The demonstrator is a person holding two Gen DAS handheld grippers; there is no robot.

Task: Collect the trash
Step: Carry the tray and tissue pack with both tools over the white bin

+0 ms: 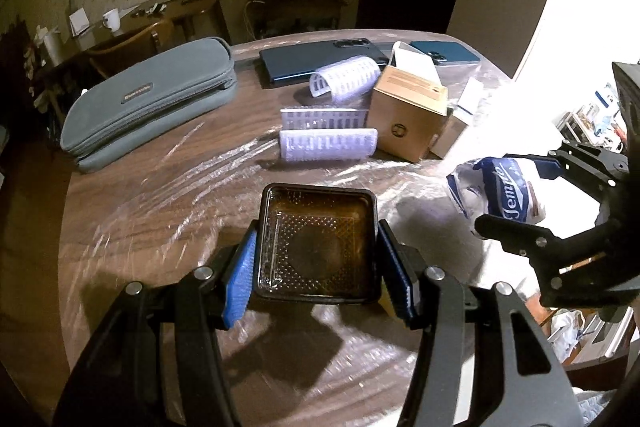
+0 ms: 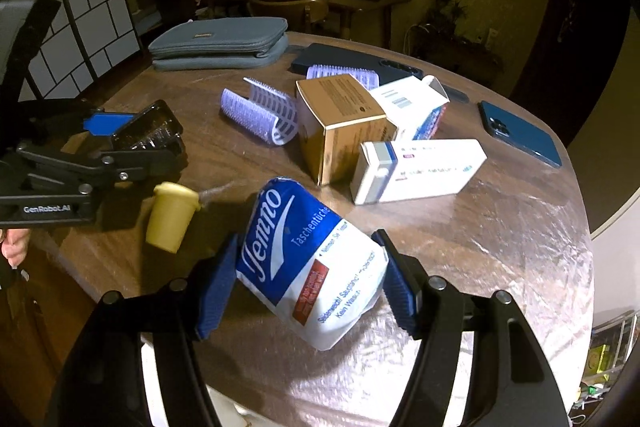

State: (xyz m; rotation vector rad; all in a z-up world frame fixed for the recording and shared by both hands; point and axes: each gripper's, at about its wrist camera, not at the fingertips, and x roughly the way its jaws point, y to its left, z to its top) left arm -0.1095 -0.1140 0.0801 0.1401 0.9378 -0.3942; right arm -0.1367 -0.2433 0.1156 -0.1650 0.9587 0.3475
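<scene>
My left gripper (image 1: 318, 267) is shut on a square dark plastic tray (image 1: 316, 239) and holds it above the wooden table (image 1: 140, 227). The tray also shows in the right wrist view (image 2: 150, 131), in the left gripper at the left. My right gripper (image 2: 308, 275) is shut on a blue-and-white Tempo tissue pack (image 2: 308, 267). That pack shows at the right of the left wrist view (image 1: 496, 193). A small yellow cup (image 2: 170, 215) lies on its side near the table's left edge.
On the table lie a grey zip pouch (image 1: 148, 103), purple hair rollers (image 1: 328, 143), a brown cardboard box (image 1: 408, 115), white medicine boxes (image 2: 416, 171), a dark phone (image 1: 320, 59) and a blue phone (image 2: 520, 135). Clear plastic film covers the tabletop.
</scene>
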